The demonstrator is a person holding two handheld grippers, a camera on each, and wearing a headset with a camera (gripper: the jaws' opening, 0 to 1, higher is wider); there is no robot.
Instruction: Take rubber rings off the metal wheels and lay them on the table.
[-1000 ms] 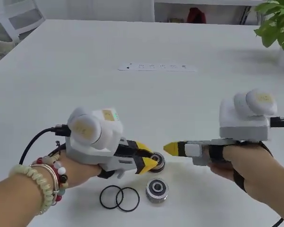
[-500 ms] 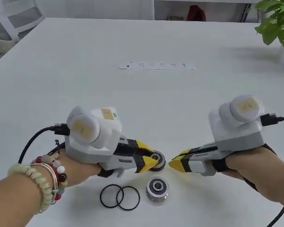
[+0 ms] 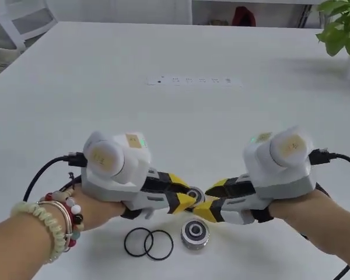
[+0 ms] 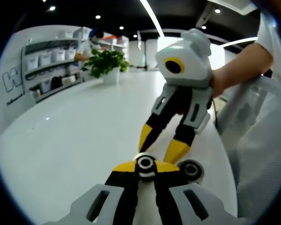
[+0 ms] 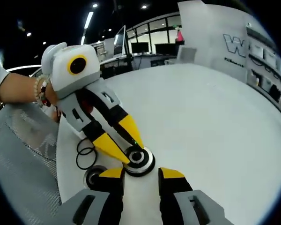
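**Peeling ring off held wheel**

Left hand-held gripper [image 3: 185, 199] pinched a wheel [image 5: 138, 159] just above the surface [image 3: 163, 116]. Right hand-held gripper [image 5: 141, 174], jaws spread, sat at its rim. Should nip only the rubber, not metal, and peel outward. Two rings [image 3: 149, 243] lay nearby.

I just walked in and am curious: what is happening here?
A person holds a gripper in each hand. The left gripper is shut on a small round metal wheel. The right gripper is open, its tips beside that wheel. Two thin black rubber rings and a second metal wheel lie on the white table.
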